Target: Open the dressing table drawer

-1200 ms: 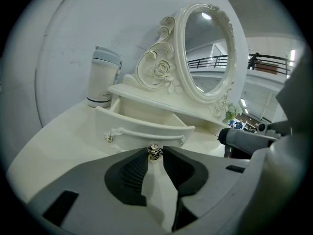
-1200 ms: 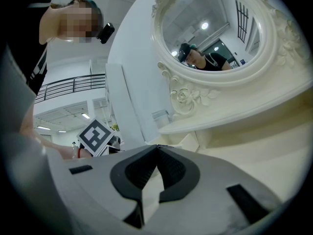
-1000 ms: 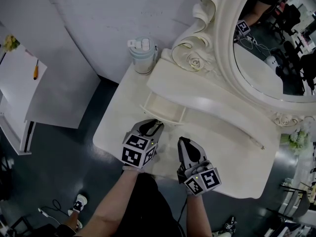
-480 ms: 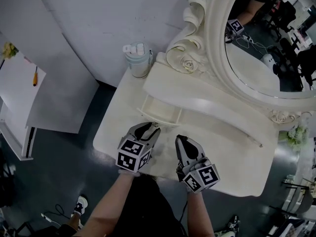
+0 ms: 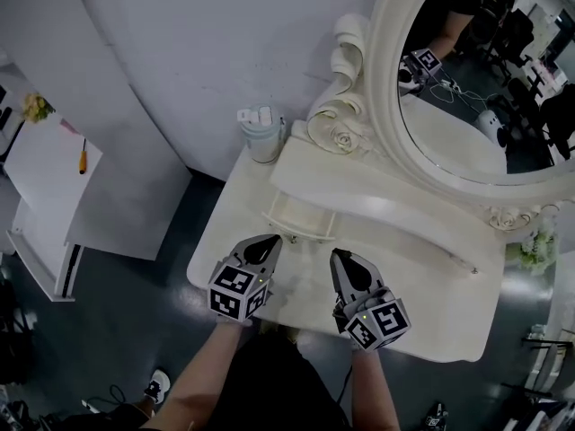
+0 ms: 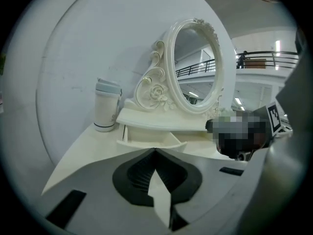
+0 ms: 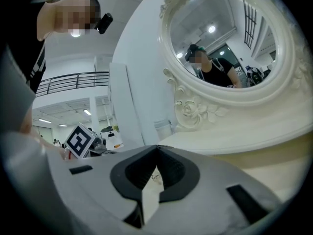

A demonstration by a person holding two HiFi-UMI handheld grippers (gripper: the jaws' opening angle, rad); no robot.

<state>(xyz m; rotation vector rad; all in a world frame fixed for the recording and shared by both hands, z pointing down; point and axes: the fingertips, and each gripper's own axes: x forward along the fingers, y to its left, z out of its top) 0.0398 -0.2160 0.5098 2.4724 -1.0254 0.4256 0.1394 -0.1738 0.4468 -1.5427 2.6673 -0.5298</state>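
The cream dressing table carries a small drawer under its raised shelf. The drawer stands pulled out, and its inside looks empty. In the left gripper view the open drawer lies just beyond the jaw tips. My left gripper hovers over the tabletop just in front of the drawer's front, shut with nothing in it. My right gripper hangs beside it to the right, above the tabletop. Its tips meet on nothing, and it faces the shelf and mirror.
An oval mirror in a carved frame rises at the table's back. A lidded tumbler stands at the back left corner. A white side desk with a screwdriver is at the far left. Flowers sit at the right edge.
The left gripper's jaws, spread wide at the drawer front before, have closed. Both grippers have risen a little above the tabletop. The drawer stays pulled out.
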